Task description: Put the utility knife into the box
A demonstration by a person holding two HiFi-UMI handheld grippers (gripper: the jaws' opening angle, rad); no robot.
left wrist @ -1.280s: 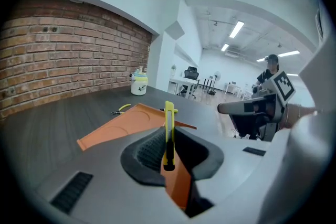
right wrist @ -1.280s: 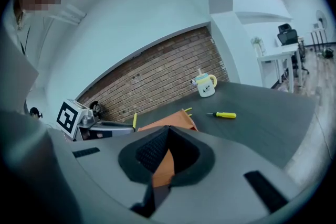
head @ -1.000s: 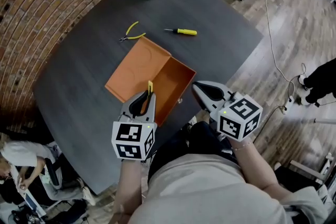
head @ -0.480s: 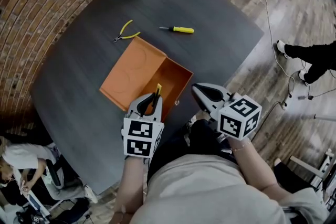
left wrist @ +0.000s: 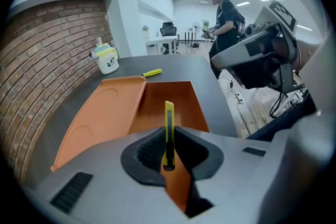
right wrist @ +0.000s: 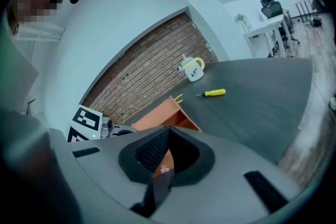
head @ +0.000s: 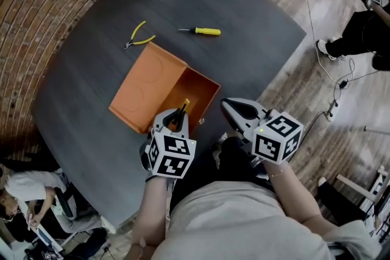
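Pinching the yellow utility knife (left wrist: pixel 168 118) upright between its jaws, the left tool (head: pixel 178 115) hovers at the near edge of the open orange box (head: pixel 204 83), which lies just ahead. Beside it, the right tool (head: pixel 230 106) is pressed together, holding nothing.

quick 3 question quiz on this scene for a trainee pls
1. Which claw grips the yellow utility knife?
2. True or false: the orange box lies open on the table.
3. In the head view, the yellow-handled tool to the right of the pliers is a: A hammer, B screwdriver, C wrench.

Key: 1. the left claw, shut on it. 2. true. 3. B.
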